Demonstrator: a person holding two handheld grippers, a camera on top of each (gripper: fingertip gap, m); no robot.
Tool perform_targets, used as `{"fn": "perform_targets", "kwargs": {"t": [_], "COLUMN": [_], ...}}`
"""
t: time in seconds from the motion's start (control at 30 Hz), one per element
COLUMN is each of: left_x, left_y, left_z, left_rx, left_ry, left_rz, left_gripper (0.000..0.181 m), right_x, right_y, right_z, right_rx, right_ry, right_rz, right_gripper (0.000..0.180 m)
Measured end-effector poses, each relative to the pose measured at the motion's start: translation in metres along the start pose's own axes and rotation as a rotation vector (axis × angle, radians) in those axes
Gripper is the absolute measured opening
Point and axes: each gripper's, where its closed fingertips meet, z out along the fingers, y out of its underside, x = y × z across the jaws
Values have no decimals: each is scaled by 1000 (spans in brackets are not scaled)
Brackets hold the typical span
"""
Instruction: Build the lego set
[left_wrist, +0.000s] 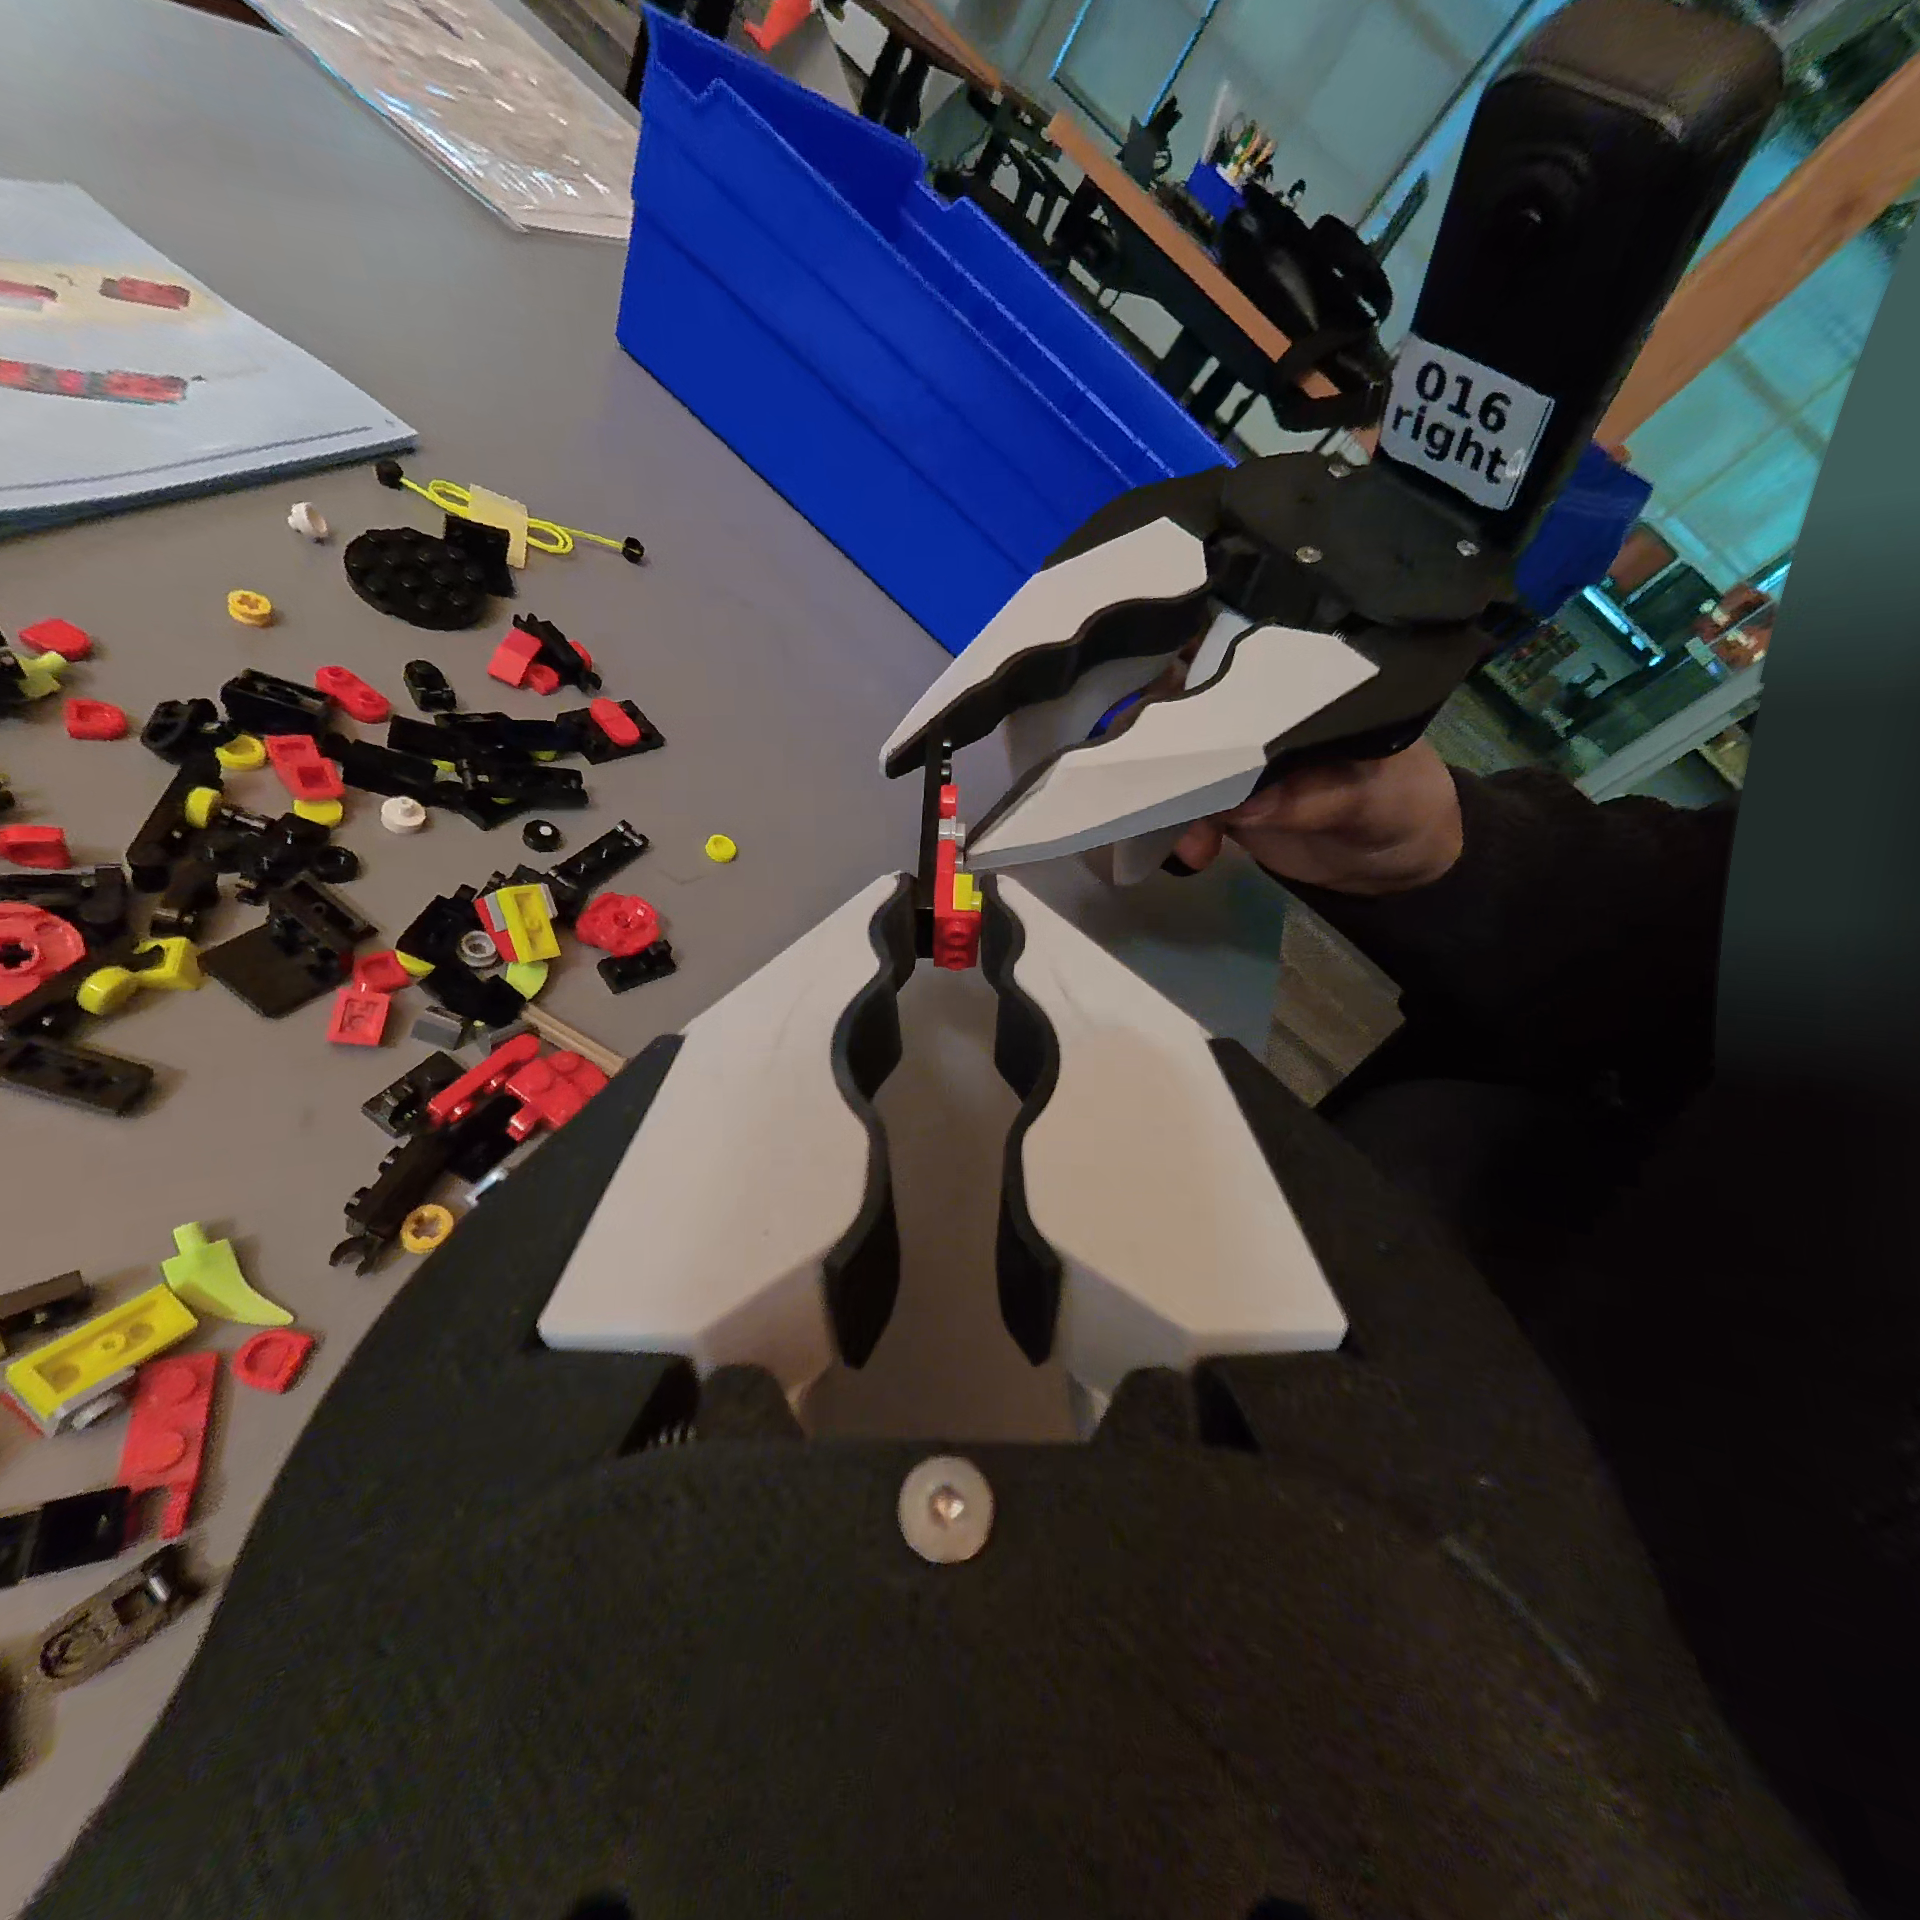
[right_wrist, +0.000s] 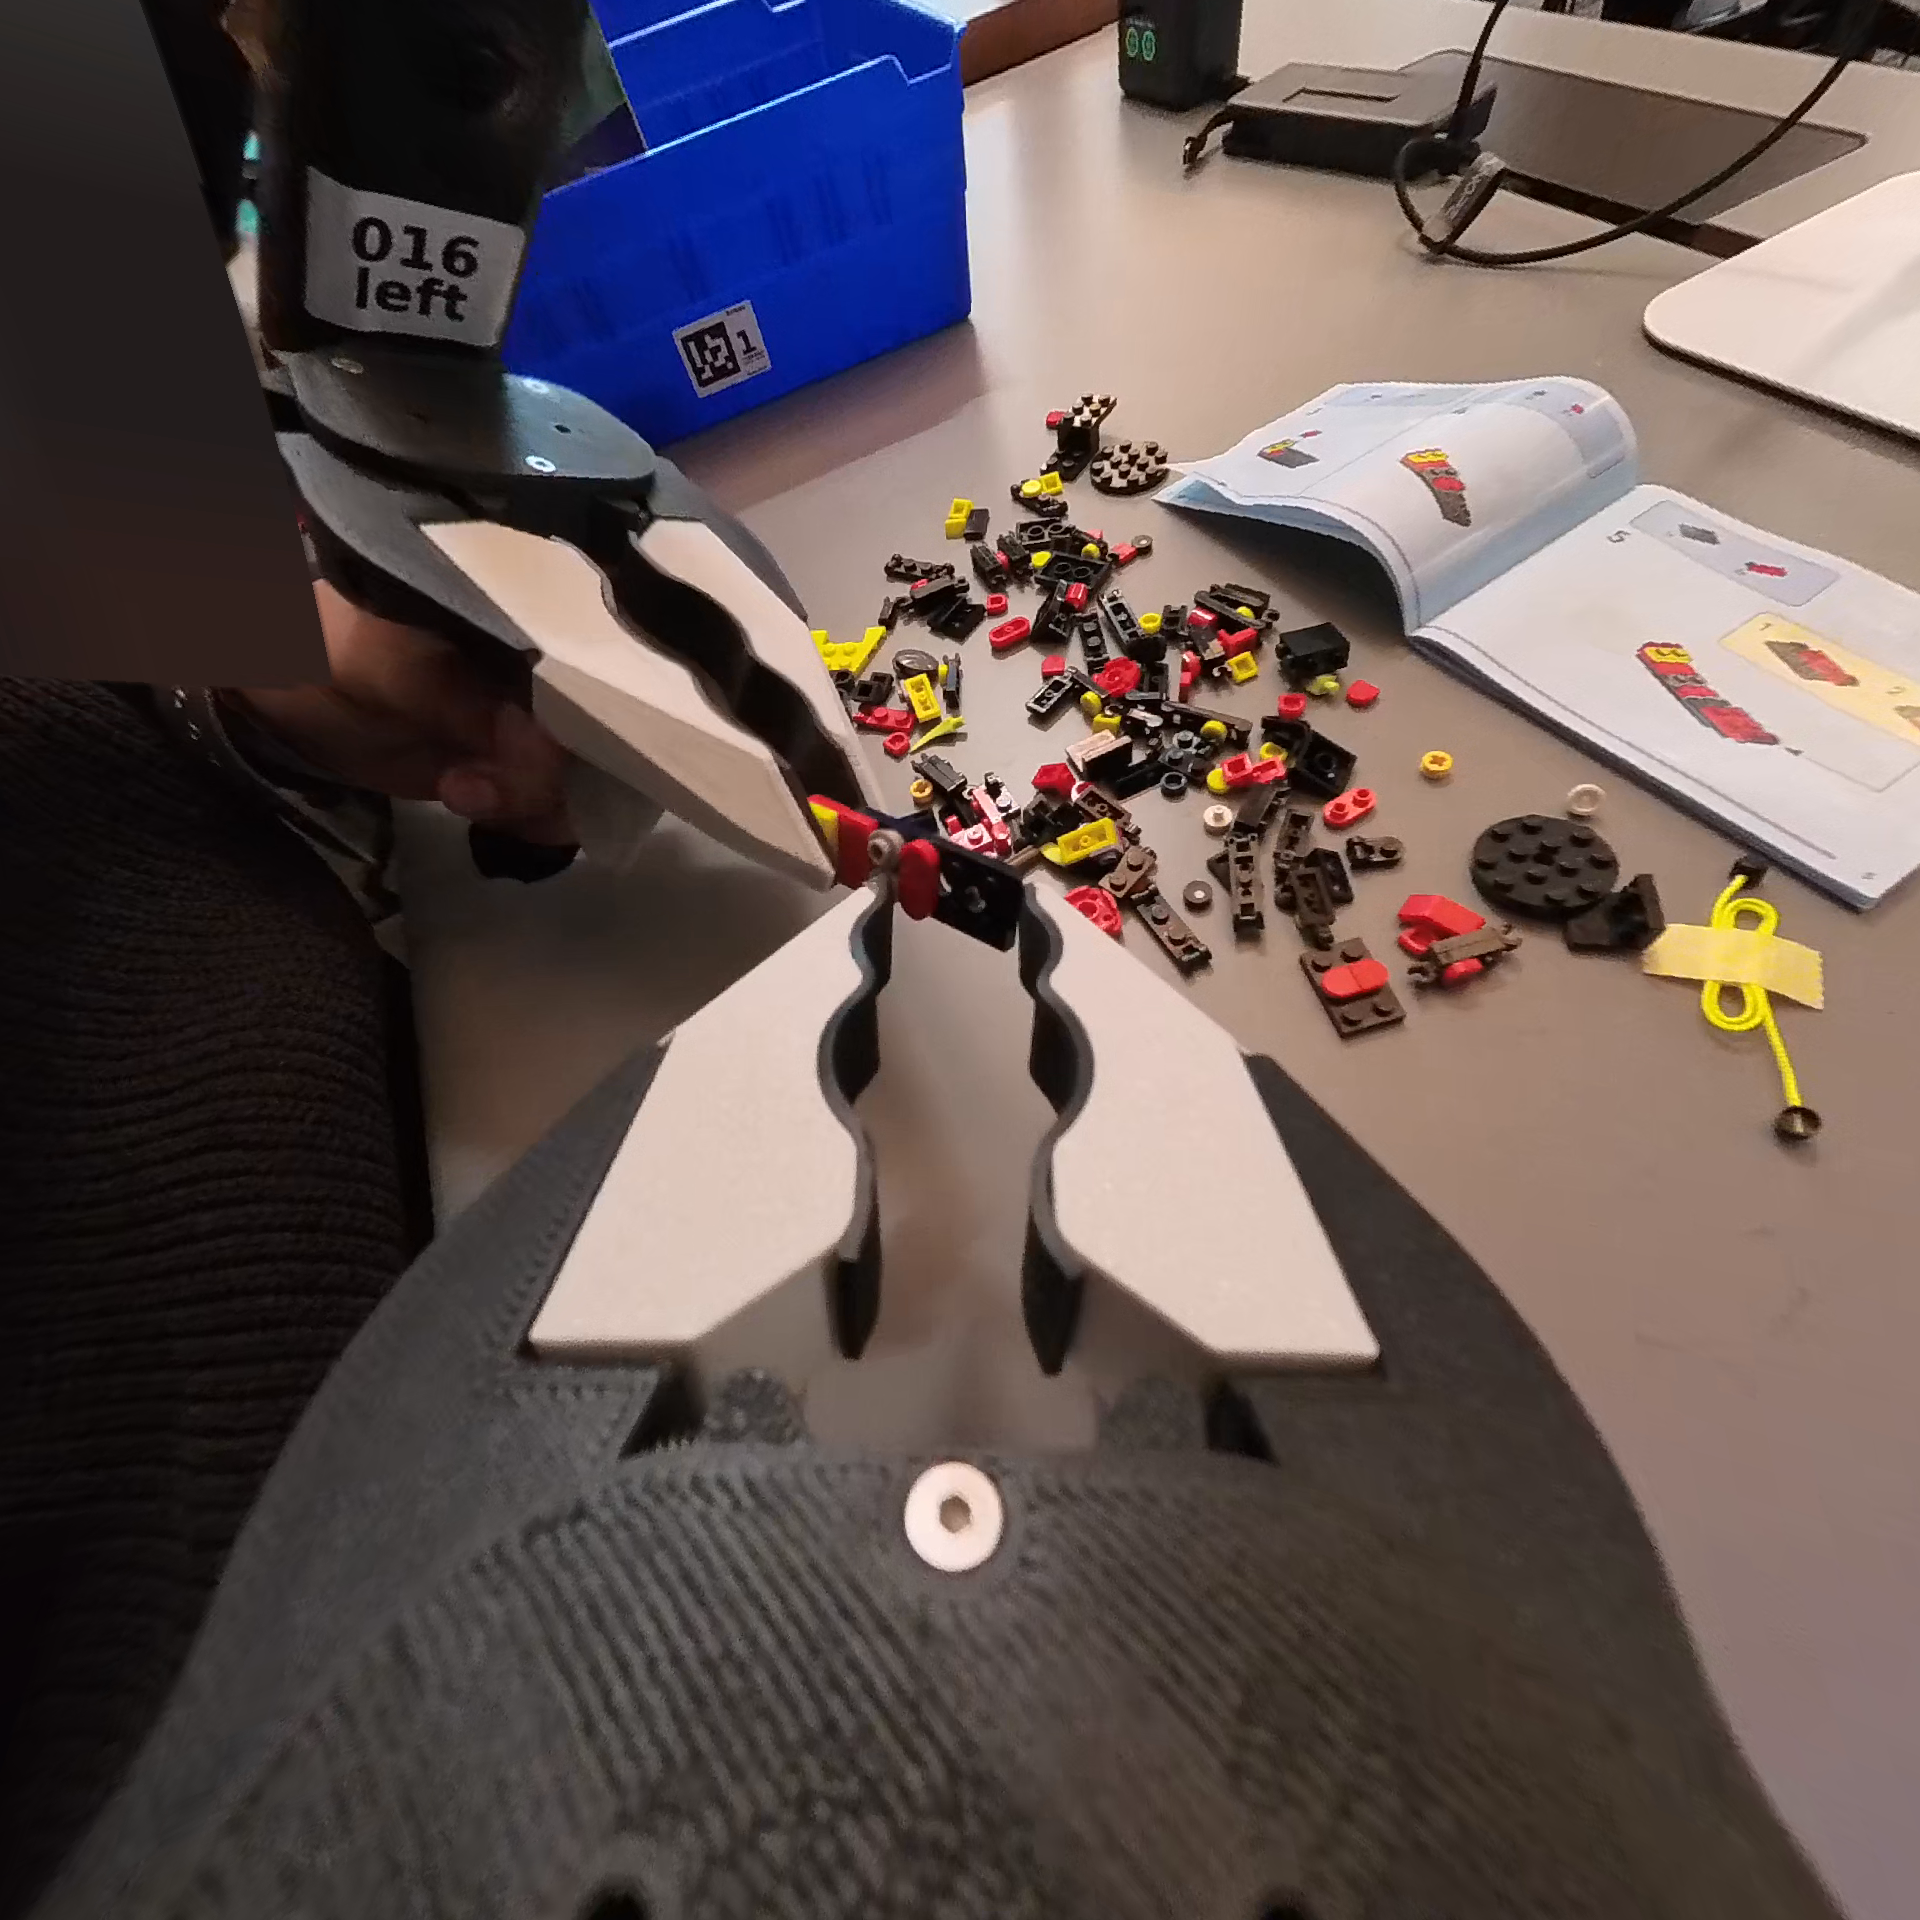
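Note:
A small lego assembly (left_wrist: 954, 914) of red, yellow and black pieces is held in the air between both grippers. My left gripper (left_wrist: 945, 899) is shut on its red and yellow end. My right gripper (left_wrist: 930, 810) comes in from the upper right and is shut on the black plate end. In the right wrist view, the assembly (right_wrist: 971, 888) sits between my right gripper's tips (right_wrist: 948, 902), and the left gripper (right_wrist: 842, 831) clamps its yellow and red end from the upper left. A pile of loose red, black and yellow pieces (left_wrist: 416, 831) lies on the grey table (left_wrist: 790, 644).
An open instruction booklet (right_wrist: 1558, 582) lies beyond the pile (right_wrist: 1143, 727). A blue bin (left_wrist: 883, 343) stands at the back. A black round plate (right_wrist: 1545, 864) and a yellow string with tape (right_wrist: 1745, 977) lie at the right. A black device with cables (right_wrist: 1351, 114) is at the far edge. Less than 4 cm separates the two grippers' tips.

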Motion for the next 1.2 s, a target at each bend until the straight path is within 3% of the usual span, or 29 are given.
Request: {"fn": "perform_targets", "kwargs": {"t": [0.4, 1.2], "left_x": [-1, 1], "left_y": [9, 12], "left_z": [3, 4], "left_rx": [-83, -77], "left_ry": [-130, -73], "left_rz": [313, 181], "left_gripper": [9, 8], "right_x": [1, -1], "right_y": [7, 6], "right_z": [0, -1], "right_rx": [-57, -97], "right_ry": [37, 90], "right_rz": [-81, -168], "right_gripper": [22, 20]}}
